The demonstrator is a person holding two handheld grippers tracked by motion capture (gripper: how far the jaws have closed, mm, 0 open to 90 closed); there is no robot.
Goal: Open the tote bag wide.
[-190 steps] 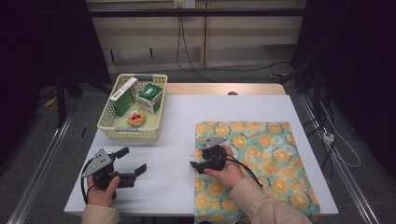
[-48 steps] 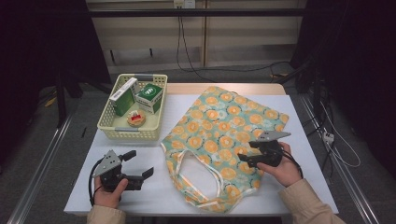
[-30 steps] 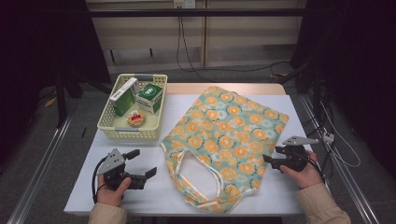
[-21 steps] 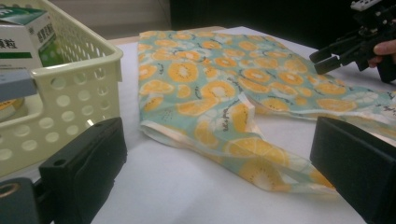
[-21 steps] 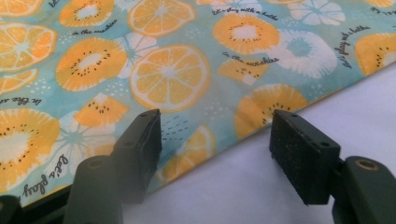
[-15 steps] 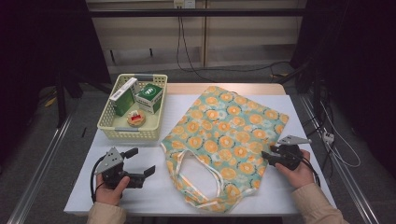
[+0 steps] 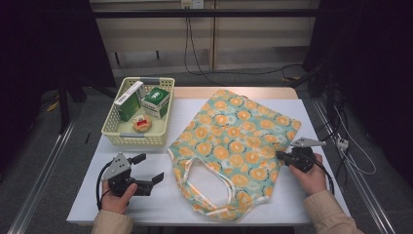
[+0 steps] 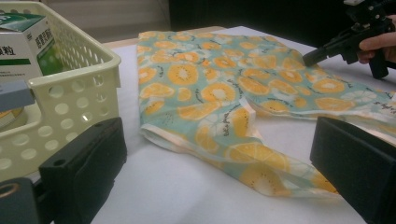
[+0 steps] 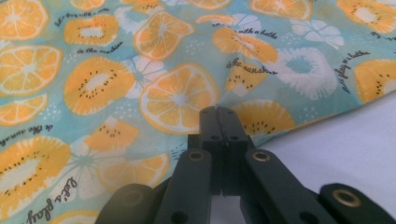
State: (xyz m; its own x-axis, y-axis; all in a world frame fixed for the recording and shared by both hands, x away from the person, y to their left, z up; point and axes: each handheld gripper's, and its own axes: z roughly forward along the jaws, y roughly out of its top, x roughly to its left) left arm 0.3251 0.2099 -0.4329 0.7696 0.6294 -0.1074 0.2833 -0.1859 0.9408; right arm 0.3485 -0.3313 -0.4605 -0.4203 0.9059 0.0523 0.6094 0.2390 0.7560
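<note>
A pale yellow perforated plastic basket stands at the far left of the white table. It holds three things: two green-and-white cardboard boxes, one tall and narrow, one squarer, and a small round tin with a red-and-white top. Black cables hang against the wall beyond the table.

One teal cloth tote bag printed with orange citrus slices and white flowers lies flat across the middle and right of the table, its two pale handles looping at the near end. Nothing lies on top of it.

The left gripper rests in the person's left hand on the bare table near the basket's front, just beside the bag's left edge but apart from it; its jaws are spread wide. The right gripper, held in the right hand, meets the bag's right edge. In the right gripper view its jaws are pressed flat together, tips at the cloth's border, but whether any fabric is pinched between them cannot be told.
</note>
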